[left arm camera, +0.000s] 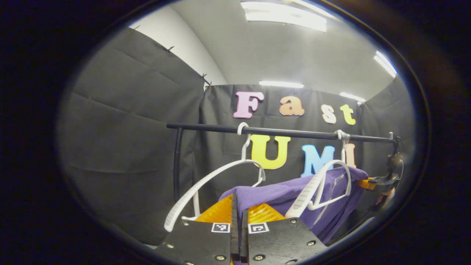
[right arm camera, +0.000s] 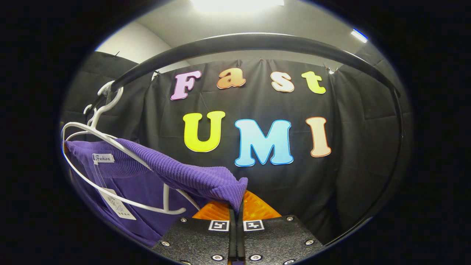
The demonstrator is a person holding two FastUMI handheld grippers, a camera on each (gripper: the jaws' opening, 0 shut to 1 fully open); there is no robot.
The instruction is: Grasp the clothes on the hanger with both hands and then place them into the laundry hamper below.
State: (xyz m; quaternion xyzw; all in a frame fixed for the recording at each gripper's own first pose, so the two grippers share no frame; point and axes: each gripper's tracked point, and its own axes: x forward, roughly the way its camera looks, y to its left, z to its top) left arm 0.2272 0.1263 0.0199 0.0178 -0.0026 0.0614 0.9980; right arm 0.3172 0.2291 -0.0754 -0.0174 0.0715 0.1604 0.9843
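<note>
My left fingers [left arm camera: 239,215] are closed on one shoulder edge of the purple ribbed knit garment [left arm camera: 283,197], the cloth pinched between them just below the black metal clothes rail [left arm camera: 279,131]. In the left gripper view the garment drapes away from that pinch toward the far end of the rail, where the other gripper [left arm camera: 381,182] meets its opposite shoulder. Two white plastic hangers hook over the rail: a bare one [left arm camera: 215,176] nearer my left fingers, and a second [left arm camera: 323,184] lying against the garment.

My right fingers [right arm camera: 236,208] are closed on the other shoulder of the purple garment [right arm camera: 184,175], which stretches off under the curving rail [right arm camera: 257,40]. A white hanger [right arm camera: 110,147] sits inside the neckline, with a white label [right arm camera: 103,158] and a paper tag [right arm camera: 117,206] below it.
</note>
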